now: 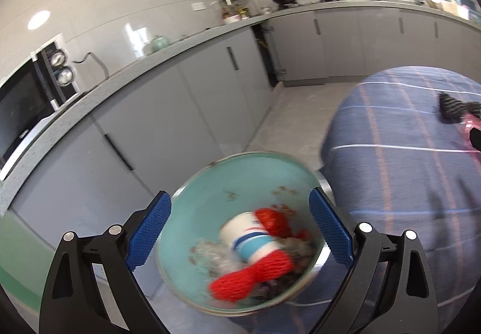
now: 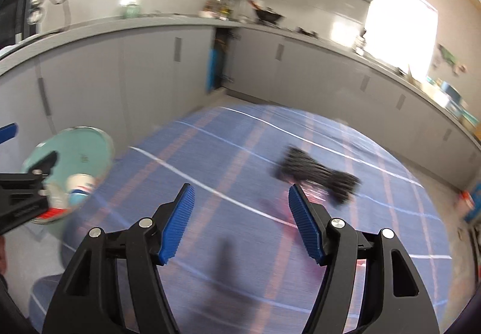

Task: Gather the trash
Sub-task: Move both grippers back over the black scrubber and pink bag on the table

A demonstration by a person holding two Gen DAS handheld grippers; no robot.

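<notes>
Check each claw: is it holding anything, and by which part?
The left claw straddles the round teal bowl of trash at its rim, but blur hides whether the pads touch it, so a hold cannot be told. The right claw is open and empty.

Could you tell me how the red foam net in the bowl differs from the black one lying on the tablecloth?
The red foam net lies in the teal bowl among other trash, between the left gripper's open fingers; the black foam net lies alone on the blue plaid tablecloth, ahead of the right gripper. The red one lies against a white cup; the black one partly covers something pink. Both are ribbed mesh sleeves.
</notes>
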